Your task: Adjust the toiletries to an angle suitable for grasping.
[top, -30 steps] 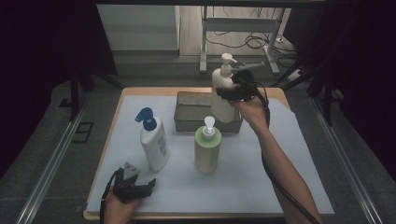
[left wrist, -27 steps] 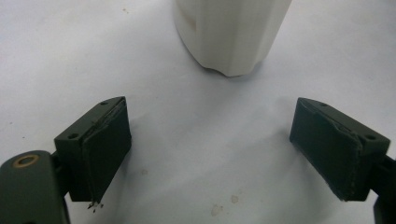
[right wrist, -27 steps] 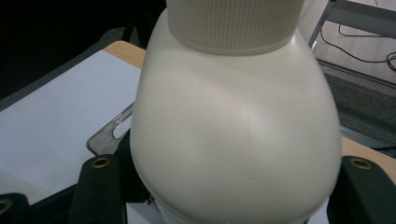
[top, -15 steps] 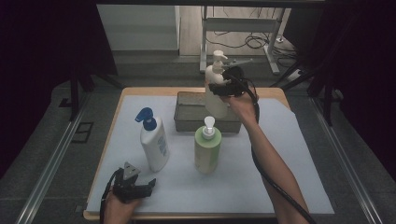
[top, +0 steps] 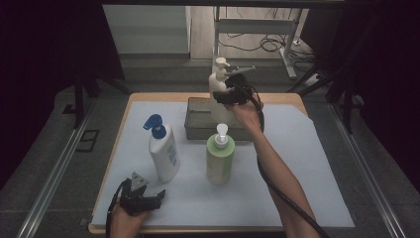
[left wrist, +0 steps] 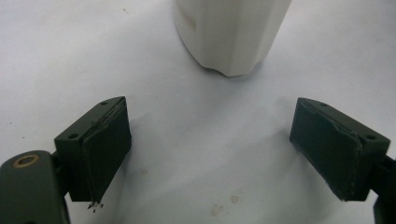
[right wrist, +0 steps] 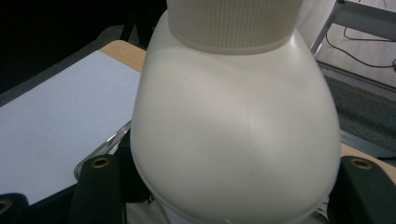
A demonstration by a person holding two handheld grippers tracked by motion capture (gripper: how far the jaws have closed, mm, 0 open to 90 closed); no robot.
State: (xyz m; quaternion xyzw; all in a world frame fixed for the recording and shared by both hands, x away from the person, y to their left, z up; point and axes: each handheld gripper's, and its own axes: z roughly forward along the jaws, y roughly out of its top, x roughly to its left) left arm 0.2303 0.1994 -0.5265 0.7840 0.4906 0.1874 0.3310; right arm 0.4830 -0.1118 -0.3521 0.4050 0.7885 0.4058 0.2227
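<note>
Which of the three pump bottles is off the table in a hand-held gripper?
The cream pump bottle, clamped by the right hand-held gripper over the grey tray. The blue-capped white bottle and green bottle stand on the table.

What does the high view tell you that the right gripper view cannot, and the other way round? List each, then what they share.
High view alone: the green pump bottle, the white bottle with a blue pump, the left gripper low on the white sheet, and the grey tray as a whole.

Right gripper view alone: the cream bottle's ribbed collar close up.

Both: the cream pump bottle gripped by the right gripper, over the tray.
</note>
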